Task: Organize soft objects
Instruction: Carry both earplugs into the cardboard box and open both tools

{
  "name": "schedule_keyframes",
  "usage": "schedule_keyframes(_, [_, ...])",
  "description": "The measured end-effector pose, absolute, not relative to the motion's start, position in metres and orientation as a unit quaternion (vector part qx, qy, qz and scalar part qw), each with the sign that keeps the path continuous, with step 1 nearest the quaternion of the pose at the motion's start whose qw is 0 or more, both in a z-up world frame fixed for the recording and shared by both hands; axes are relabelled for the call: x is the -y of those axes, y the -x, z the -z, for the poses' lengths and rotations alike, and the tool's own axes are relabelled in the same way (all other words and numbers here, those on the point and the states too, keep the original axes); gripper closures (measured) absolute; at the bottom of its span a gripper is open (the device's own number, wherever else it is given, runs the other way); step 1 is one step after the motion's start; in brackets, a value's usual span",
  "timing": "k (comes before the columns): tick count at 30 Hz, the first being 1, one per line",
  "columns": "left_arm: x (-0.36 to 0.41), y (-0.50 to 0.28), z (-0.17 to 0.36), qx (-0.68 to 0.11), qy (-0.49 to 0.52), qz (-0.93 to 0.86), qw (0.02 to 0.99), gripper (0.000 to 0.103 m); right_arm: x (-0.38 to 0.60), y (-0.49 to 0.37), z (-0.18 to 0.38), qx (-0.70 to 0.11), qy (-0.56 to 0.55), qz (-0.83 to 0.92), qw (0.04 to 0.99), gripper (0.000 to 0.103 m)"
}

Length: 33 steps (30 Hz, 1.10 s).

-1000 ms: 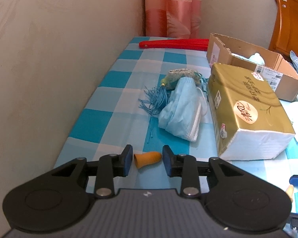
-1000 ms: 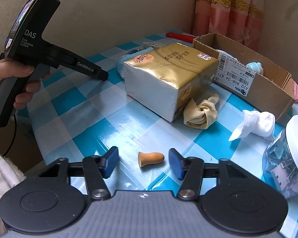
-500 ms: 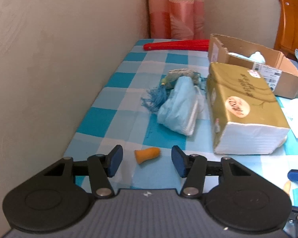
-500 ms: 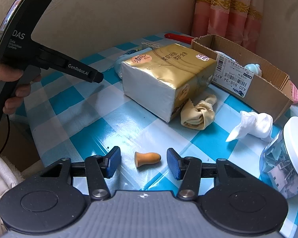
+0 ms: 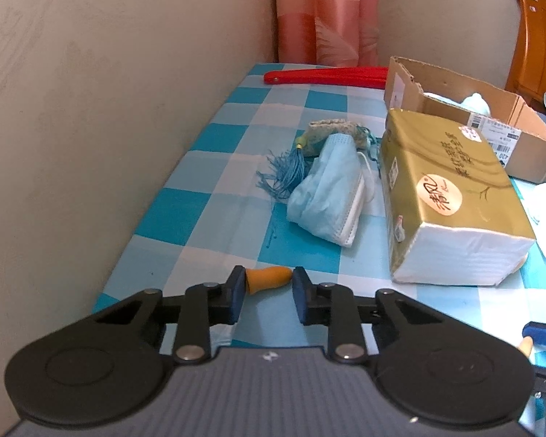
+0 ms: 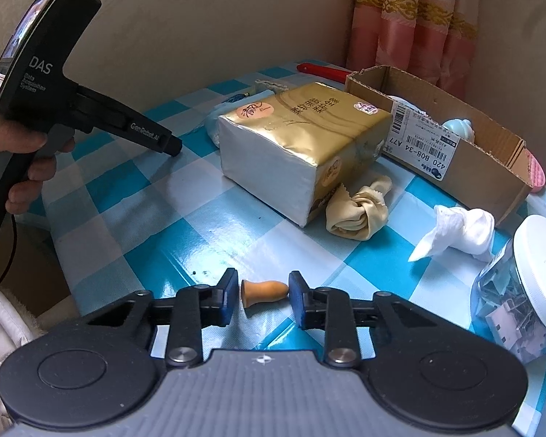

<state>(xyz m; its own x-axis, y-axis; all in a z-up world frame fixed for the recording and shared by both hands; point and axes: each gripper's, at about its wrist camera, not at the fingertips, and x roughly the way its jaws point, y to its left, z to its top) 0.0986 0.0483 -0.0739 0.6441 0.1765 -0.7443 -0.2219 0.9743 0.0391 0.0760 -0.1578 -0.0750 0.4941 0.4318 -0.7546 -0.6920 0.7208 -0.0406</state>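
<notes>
left tool (image 5: 265,286): closed in on a small orange bell-shaped foam earplug (image 5: 269,279), pads touching both its ends, just above the checked blue-and-white table (image 5: 200,182)
right tool (image 6: 262,293): same deal, pinching a second orange foam earplug (image 6: 264,291) low over the table
progress: early-ish I'd say. A couple of pale soft bits already sit in the open brown cardboard box (image 5: 520,145) at 1 o'clock from the left tool; the rest is loose
left to sort: pale blue face-mask bundle (image 5: 327,196) at 12 o'clock, green tasselled fabric pouch (image 5: 324,134) behind it, knotted beige cloth (image 6: 356,211) and crumpled white tissue (image 6: 462,229) at 1–2 o'clock from the right tool
counts: earplugs 2, mask bundle 1 (layers can't be counted), pouch 1, gold-wrapped tissue pack (image 5: 447,196) 1, cloth 1, tissue 1, box 1
</notes>
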Motion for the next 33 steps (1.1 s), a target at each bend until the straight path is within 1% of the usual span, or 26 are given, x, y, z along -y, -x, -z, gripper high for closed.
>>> schedule_keyframes(2, [-0.048,-0.099,0.074,-0.407,0.024,-0.107,0.907,0.077,0.158,-0.076,0.075,-0.378,0.172,-0.330,0.848,0.070])
schedule_keyframes(12, [-0.049,-0.094,0.061,-0.407,0.012,-0.066,0.911,0.078,0.164,-0.072,0.064,-0.367,0.171,-0.324,0.855,0.071])
schedule_keyframes(18, [-0.039,-0.085,0.045,-0.405,-0.001,-0.006,0.914,0.078,0.174,-0.075,0.049,-0.347,0.173,-0.314,0.867,0.071])
schedule_keyframes(27, [-0.022,-0.080,0.020,-0.391,-0.006,0.043,0.919,0.078,0.201,-0.114,0.016,-0.325,0.160,-0.277,0.890,0.071])
schedule_keyframes(33, [-0.011,-0.084,0.006,-0.376,-0.019,0.056,0.925,0.078,0.208,-0.164,-0.009,-0.305,0.168,-0.243,0.905,0.070])
